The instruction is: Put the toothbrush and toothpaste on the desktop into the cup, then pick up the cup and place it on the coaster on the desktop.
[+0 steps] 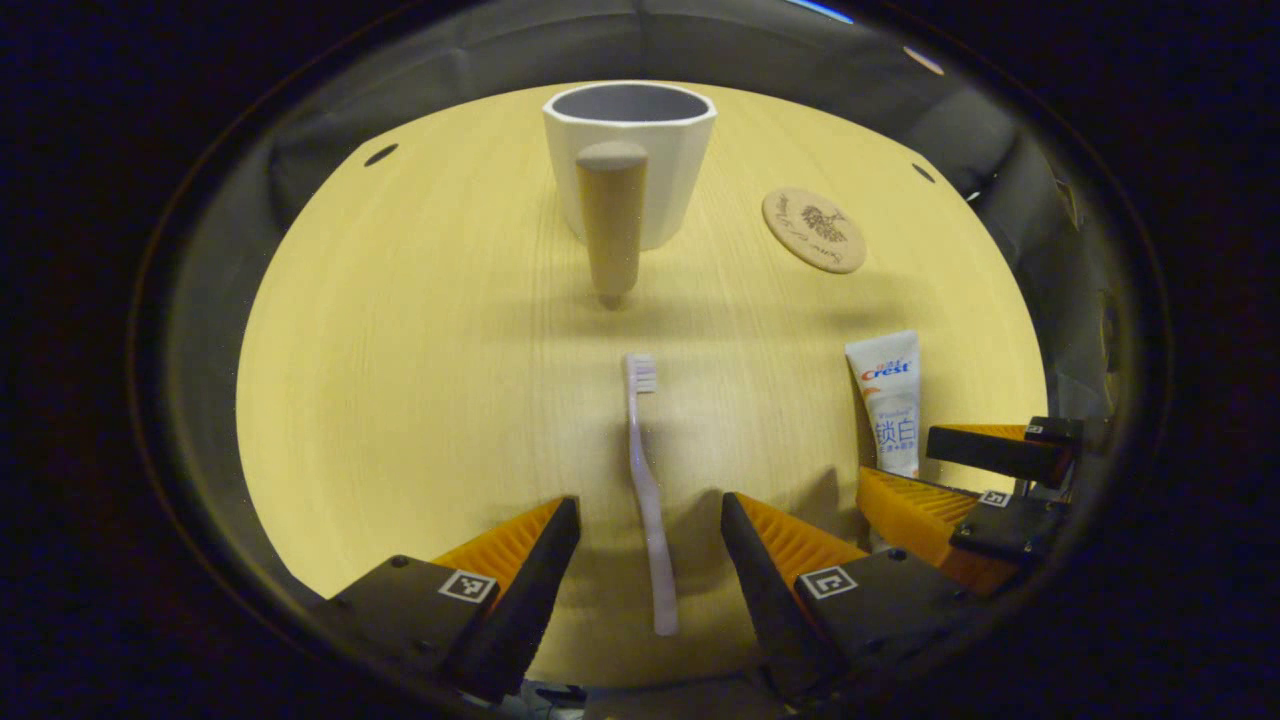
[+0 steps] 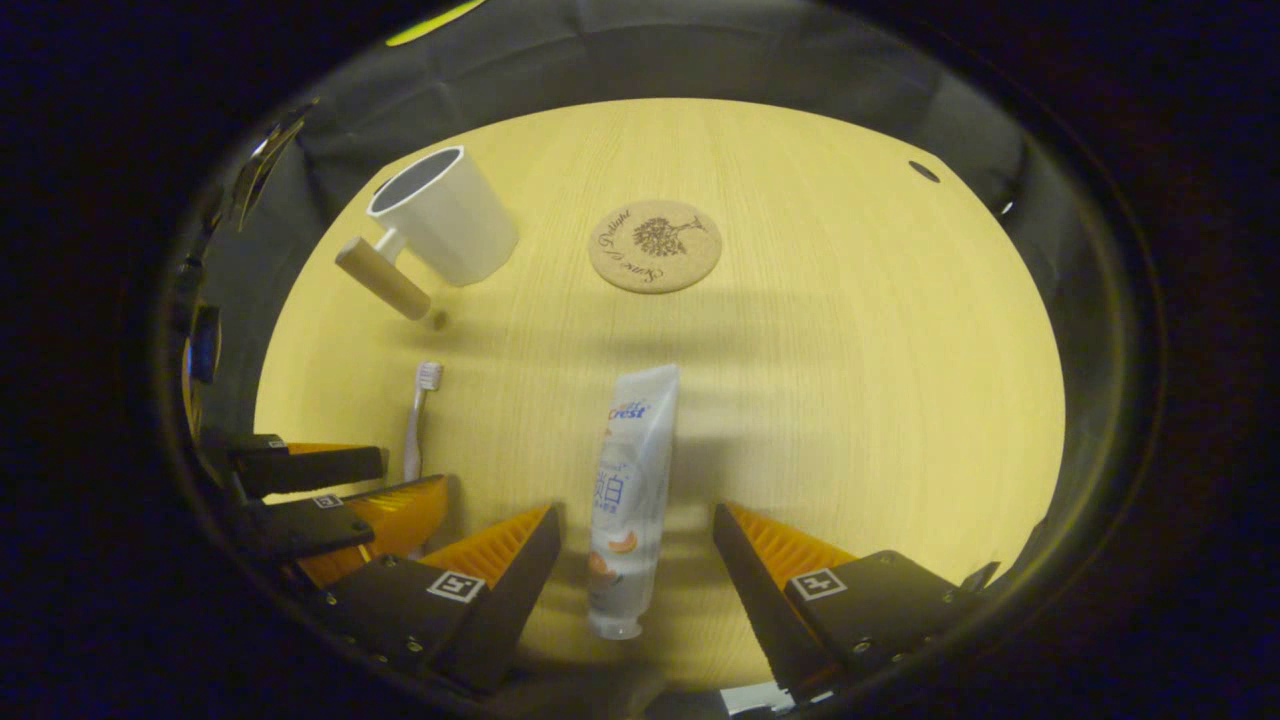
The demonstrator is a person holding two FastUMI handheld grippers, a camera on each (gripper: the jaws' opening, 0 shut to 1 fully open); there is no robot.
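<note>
Now the left gripper straddles the toothbrush, jaws apart. Likewise the right gripper straddles the toothpaste, jaws apart, on the worktop.

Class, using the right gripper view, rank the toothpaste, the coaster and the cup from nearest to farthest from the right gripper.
1. toothpaste: lies flat on the desktop between the open fingers of the right gripper.
2. coaster: straight ahead, beyond the tube's far end.
3. cup: farthest, off to the left, its wooden handle pointing toward the camera.
</note>
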